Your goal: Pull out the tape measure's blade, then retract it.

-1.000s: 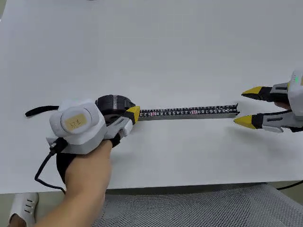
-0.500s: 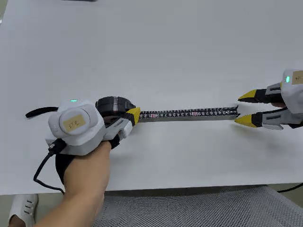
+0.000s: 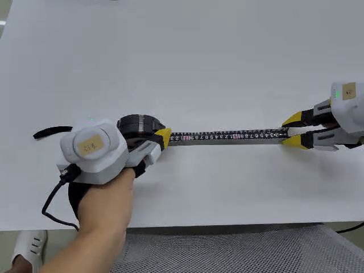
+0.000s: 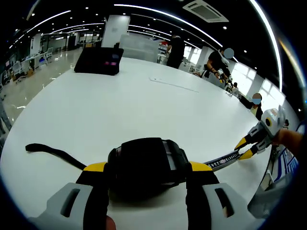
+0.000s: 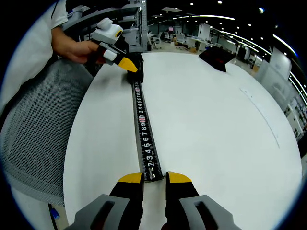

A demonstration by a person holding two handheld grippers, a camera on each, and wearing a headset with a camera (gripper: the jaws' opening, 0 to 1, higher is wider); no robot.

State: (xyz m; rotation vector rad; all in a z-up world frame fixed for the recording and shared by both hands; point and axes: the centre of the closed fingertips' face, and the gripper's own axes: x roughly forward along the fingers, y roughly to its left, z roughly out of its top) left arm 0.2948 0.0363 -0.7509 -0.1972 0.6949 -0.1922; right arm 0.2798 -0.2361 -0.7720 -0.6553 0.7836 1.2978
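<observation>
Blade (image 3: 227, 136) lies stretched across the frame's middle on the white table (image 3: 199, 57), left gripper (image 3: 155, 145) clamping the tape measure (image 3: 139, 126) at centre left, right gripper (image 3: 294, 131) pinching its tip at right.

The tape measure (image 3: 139, 129) sits on the table (image 3: 199, 57), clamped between the jaws of the left gripper (image 4: 148, 167). Its blade (image 3: 227, 136) lies flat on the tabletop and runs from there straight across to the right gripper (image 3: 294, 131), whose jaws press against either edge of the blade's end. A strap (image 3: 51, 132) trails from the tape measure on the side away from the right gripper. Behind both grippers, past the table's near edge, is a mesh seat (image 3: 227, 250).
</observation>
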